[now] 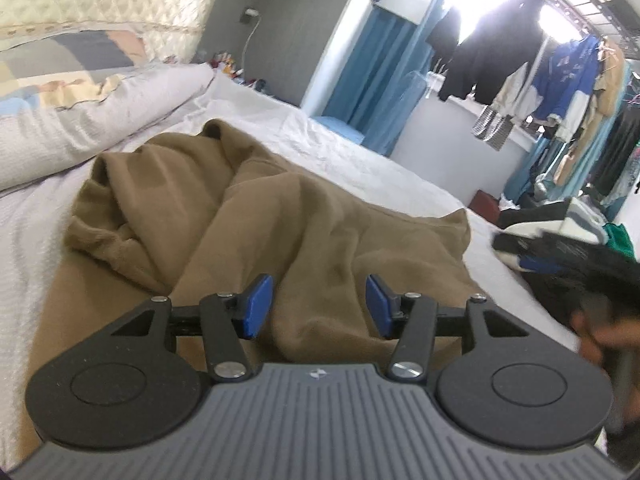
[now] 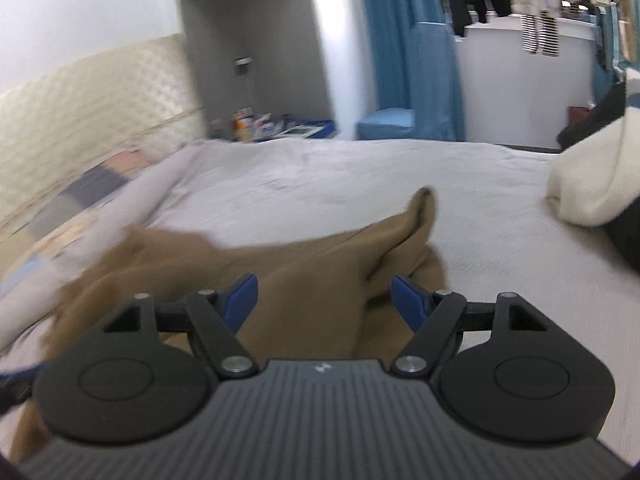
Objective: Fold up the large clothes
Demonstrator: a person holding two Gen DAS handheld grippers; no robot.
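A large tan garment lies rumpled on the white bed, bunched into folds toward the pillows. My left gripper hovers just above its near part, open, blue pads apart with only cloth below them. In the right wrist view the same tan garment stretches across the bed, one corner poking up at its far end. My right gripper stands wide open over it, and nothing is pinched between its pads. The picture is blurred on the left.
Pillows with a patchwork cover line the headboard at the left. A heap of dark and white clothes sits at the bed's right edge, seen also as a cream bundle. Hanging clothes and blue curtains fill the far side.
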